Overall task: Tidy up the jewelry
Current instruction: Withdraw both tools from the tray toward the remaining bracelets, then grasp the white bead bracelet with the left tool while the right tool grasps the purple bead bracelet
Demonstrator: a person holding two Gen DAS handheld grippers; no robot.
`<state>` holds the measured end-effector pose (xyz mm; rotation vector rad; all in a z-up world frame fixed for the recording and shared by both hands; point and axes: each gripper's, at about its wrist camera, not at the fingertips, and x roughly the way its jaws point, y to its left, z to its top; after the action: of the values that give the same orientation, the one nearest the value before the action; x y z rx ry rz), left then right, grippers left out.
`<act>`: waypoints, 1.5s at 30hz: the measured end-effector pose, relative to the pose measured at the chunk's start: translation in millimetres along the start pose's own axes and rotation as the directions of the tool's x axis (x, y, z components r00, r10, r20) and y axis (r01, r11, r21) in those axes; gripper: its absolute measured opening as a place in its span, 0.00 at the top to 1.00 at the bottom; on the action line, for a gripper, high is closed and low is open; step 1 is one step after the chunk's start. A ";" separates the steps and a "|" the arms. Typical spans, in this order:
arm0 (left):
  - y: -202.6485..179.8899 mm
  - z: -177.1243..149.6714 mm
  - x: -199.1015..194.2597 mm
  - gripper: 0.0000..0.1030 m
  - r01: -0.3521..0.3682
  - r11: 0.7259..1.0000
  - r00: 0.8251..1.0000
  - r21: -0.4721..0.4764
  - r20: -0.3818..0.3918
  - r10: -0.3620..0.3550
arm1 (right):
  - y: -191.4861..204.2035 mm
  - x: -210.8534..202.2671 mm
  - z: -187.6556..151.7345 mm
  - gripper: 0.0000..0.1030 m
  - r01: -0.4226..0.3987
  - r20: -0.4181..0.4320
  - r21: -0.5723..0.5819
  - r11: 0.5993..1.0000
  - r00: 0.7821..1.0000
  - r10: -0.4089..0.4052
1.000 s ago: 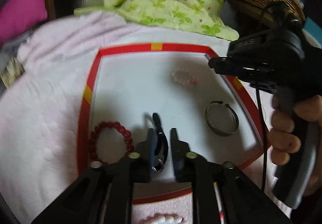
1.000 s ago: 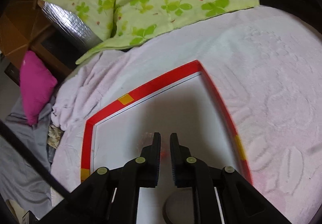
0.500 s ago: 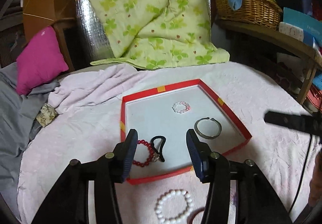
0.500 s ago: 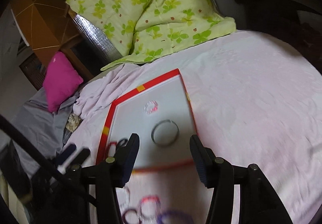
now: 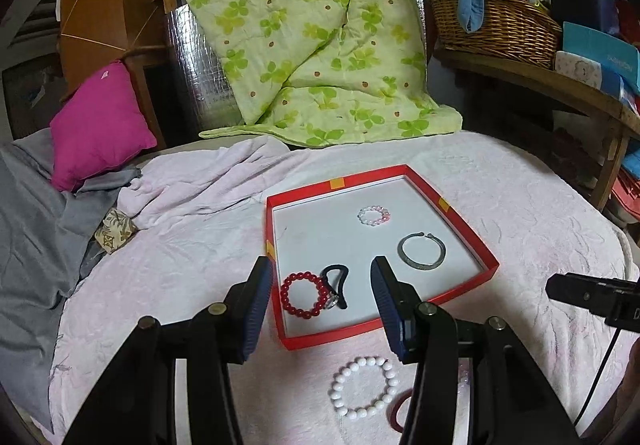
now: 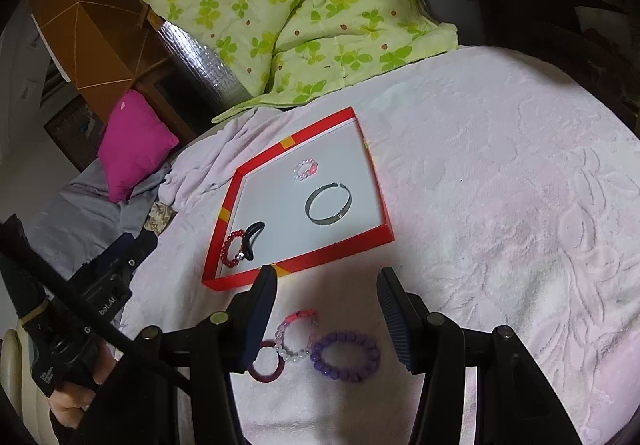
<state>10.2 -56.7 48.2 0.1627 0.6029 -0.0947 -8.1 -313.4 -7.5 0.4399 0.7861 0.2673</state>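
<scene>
Four bracelets (image 5: 373, 215) — red tray (image 5: 472, 245)

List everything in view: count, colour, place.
tray: 1, red rim, white floor, on the blanket
bead bracelet: 1, red, tray's near left corner
hair tie: 1, black, touching the red bracelet
bangle: 1, grey metal, tray's right side
small bead bracelet: 1, pale pink, far part of the tray
pearl bracelet: 1, white, on the blanket before the tray
purple bracelet: 1, on the blanket
pink-white bracelet: 1, beside it
ring bangle: 1, maroon
blanket: 1, pale pink
quilt: 1, green
cushion: 1, magenta
basket: 1, wicker
left gripper: open, empty
right gripper: open, empty
</scene>
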 end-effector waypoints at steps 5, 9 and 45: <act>9.4 -6.5 9.0 0.43 0.019 1.000 0.999 -0.008 -0.042 -0.019 | -0.2 12.5 -4.5 0.46 -0.005 -0.039 -0.009 1.000 0.999 0.005; 34.2 -25.3 29.8 0.42 0.040 0.996 0.984 -0.076 -0.168 -0.052 | -3.9 24.8 -10.9 0.46 -0.015 -0.096 -0.018 1.000 0.995 0.013; 36.4 -105.7 72.4 0.44 0.057 0.971 0.902 -0.232 -0.406 -0.149 | -3.0 71.2 -60.5 0.90 0.164 -0.237 -0.247 0.955 0.945 -0.224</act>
<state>15.8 -4.9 -74.4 -0.0641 1.0505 -0.0975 -3.6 -271.3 -90.8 0.1104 1.0402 0.2285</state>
